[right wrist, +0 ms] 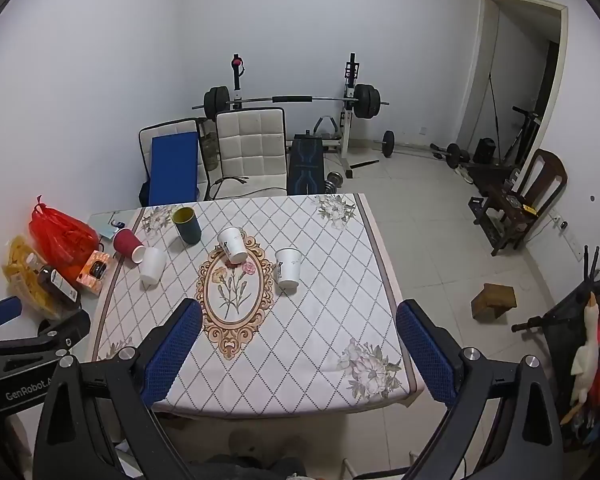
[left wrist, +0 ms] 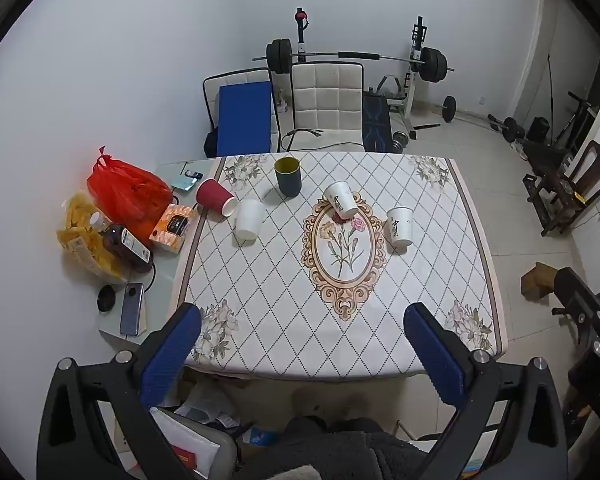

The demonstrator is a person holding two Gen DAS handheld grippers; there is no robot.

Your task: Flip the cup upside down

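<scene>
Several cups stand on the patterned tablecloth (left wrist: 284,280). A dark cup with a yellow inside (left wrist: 287,176) (right wrist: 187,225) stands upright, mouth up, at the far side. A red paper cup (left wrist: 215,197) (right wrist: 128,245) and a white printed cup (left wrist: 341,200) (right wrist: 232,244) lie tilted on their sides. A plain white cup (left wrist: 249,219) (right wrist: 153,265) stands mouth down. Another white printed cup (left wrist: 399,226) (right wrist: 288,267) stands on the right. My left gripper (left wrist: 302,344) and right gripper (right wrist: 298,340) are both open and empty, held above the table's near edge.
On the table's left part are a red bag (left wrist: 128,192), a snack bag (left wrist: 80,236), a brown bottle (left wrist: 126,246), an orange box (left wrist: 173,227) and a phone (left wrist: 132,309). Chairs (left wrist: 326,100) and a barbell rack (left wrist: 416,64) stand behind. A wooden block (right wrist: 494,300) lies on the floor.
</scene>
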